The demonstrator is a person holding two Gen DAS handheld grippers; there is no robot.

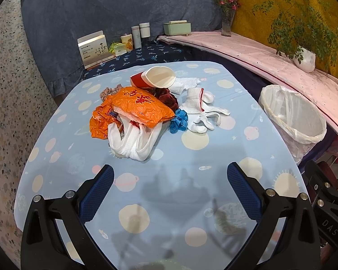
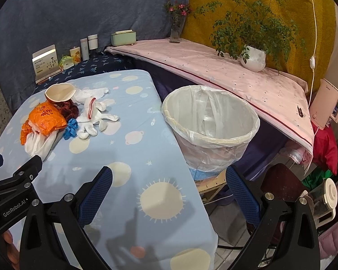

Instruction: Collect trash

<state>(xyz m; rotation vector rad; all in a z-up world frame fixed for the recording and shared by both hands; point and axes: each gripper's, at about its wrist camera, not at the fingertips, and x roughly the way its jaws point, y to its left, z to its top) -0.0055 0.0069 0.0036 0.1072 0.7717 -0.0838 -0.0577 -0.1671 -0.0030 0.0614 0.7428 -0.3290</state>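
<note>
A heap of trash lies on the blue planet-print table [image 1: 191, 202]: an orange plastic bag [image 1: 135, 108] [image 2: 46, 118], white cloth [image 1: 133, 141], a crushed red-and-white paper cup [image 1: 158, 77] [image 2: 59, 92], a blue crumpled piece [image 1: 179, 121] [image 2: 71, 128], a dark red fabric piece [image 1: 166, 95] and white gloves [image 1: 202, 112] [image 2: 92, 118]. A bin lined with a clear bag [image 1: 293, 117] [image 2: 211, 126] stands off the table's right edge. My left gripper [image 1: 170, 180] is open, short of the heap. My right gripper [image 2: 169, 180] is open over the table's right edge, near the bin.
Boxes and jars [image 1: 128, 40] stand on a dark cloth behind the table. A pink-covered shelf [image 2: 225, 76] holds a potted plant [image 2: 253, 57], a flower vase [image 2: 175, 31] and a green box [image 2: 123, 37]. Clothes and a small appliance [image 2: 329, 103] crowd the right side.
</note>
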